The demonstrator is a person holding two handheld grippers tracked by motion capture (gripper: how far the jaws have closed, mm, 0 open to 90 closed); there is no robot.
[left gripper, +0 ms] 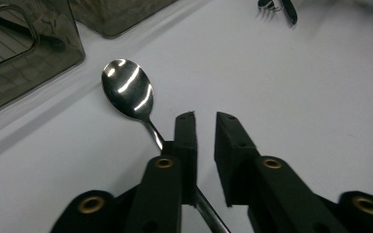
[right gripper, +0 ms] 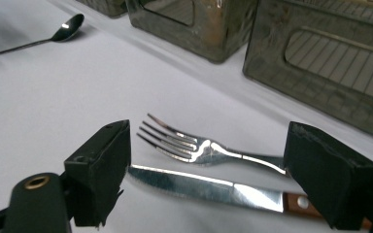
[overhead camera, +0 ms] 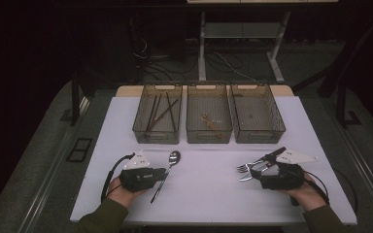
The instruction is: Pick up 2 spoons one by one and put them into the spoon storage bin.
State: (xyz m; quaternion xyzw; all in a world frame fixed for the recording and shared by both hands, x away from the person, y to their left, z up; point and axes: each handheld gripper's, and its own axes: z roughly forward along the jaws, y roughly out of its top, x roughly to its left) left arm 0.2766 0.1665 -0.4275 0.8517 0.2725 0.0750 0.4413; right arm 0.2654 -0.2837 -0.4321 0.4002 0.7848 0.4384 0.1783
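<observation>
A steel spoon [overhead camera: 173, 159] lies on the white table [overhead camera: 209, 201], bowl toward the bins. My left gripper [overhead camera: 164, 172] sits low over its handle. In the left gripper view the spoon [left gripper: 126, 90] runs under the left jaw and comes out between the two arms. The left gripper [left gripper: 206, 119] has its jaws nearly together with a narrow gap, and I see no pad pressing the handle. A fork [right gripper: 199, 148] and a wooden-handled knife [right gripper: 199, 187] lie side by side between the wide-open jaws of my right gripper [right gripper: 211, 141]. From above, the right gripper [overhead camera: 267, 162] straddles the fork [overhead camera: 244, 168].
Three smoky translucent bins stand in a row at the back of the table. The left bin [overhead camera: 156, 135] holds several dark sticks, the middle bin [overhead camera: 209, 137] some small golden pieces, and the right bin [overhead camera: 260, 136] looks nearly bare. Floor and table legs lie beyond.
</observation>
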